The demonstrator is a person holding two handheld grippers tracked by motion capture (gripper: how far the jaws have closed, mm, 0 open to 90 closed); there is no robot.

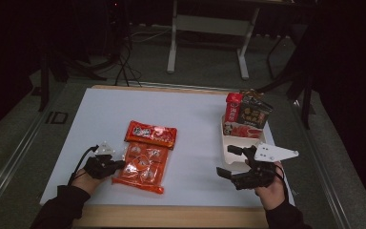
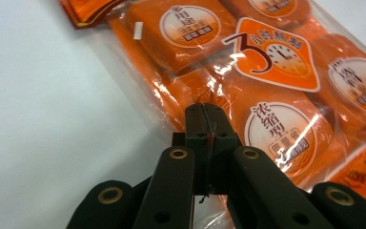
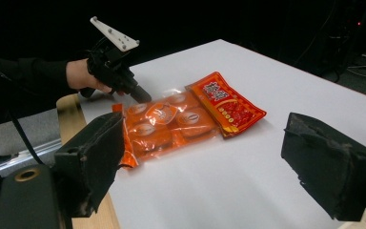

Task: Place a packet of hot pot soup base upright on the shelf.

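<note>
A dim room surrounds a white tabletop (image 1: 190, 114) with a wooden edge along the near side. On it, left of centre, lies the orange pack (image 1: 143, 164), a clear bag of small orange portions lying flat, its long side running away from the person. Its far end lies against or just under a red packet (image 1: 151, 134) that lies flat across it; the pictures do not settle which.

The left claw (image 1: 119, 164) is at the pack's left edge, about halfway along it. In the left gripper view its jaws are pressed together with no gap between them, their tips on the clear film at the pack's (image 2: 248, 95) edge. Whether a fold of that film is pinched between them cannot be told, though the film beside the tips is crumpled and shiny. In the right gripper view this left claw (image 3: 140, 94) comes in low and slanted from the hand and meets the pack (image 3: 169, 124) at its far side, while the red packet (image 3: 226, 102) lies just to the right.

The right claw (image 1: 228, 162) is well apart from the pack, off to the right over the tabletop, its jaws spread wide with nothing between them. In its own view the two black jaws stand far apart at either side, with the pack beyond them.

Just beyond the right claw sits a white tray (image 1: 233, 140) holding upright packets, among them a red one and a dark one.
</note>
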